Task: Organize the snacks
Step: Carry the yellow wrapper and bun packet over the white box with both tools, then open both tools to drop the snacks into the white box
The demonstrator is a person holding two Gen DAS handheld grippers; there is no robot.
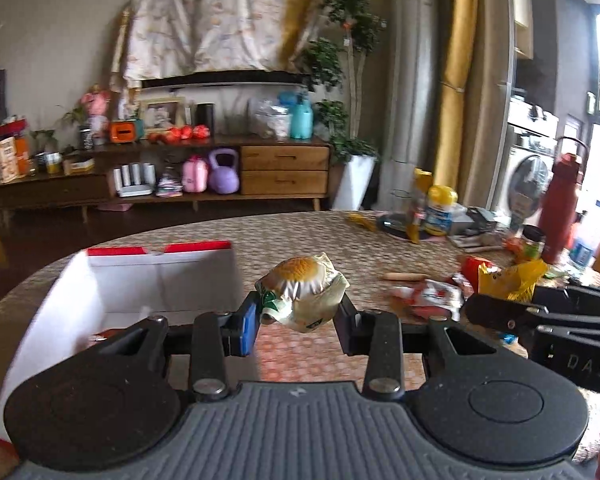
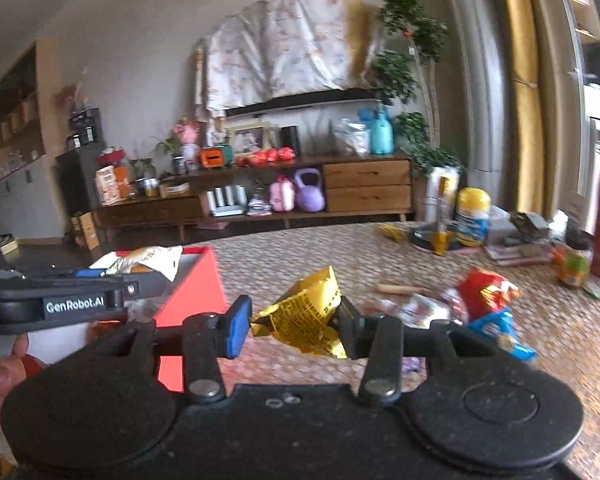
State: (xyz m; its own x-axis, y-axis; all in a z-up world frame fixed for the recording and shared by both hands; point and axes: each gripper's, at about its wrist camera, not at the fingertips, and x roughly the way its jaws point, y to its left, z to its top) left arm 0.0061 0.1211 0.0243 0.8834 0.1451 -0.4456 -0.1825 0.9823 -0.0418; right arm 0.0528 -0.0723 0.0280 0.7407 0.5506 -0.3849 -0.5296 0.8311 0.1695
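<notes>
Left tongs [image 1: 296, 316] around cake packet [image 1: 302, 290]

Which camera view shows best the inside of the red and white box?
The left wrist view shows it best: the box opens toward that camera, so its white inner walls are visible. In the right wrist view the box shows mostly its red outer side, and the left gripper covers part of its opening.

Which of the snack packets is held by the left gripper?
The cream packet with a bun picture, pinched in the left gripper beside the red-and-white box; the right gripper holds the yellow packet.
</notes>
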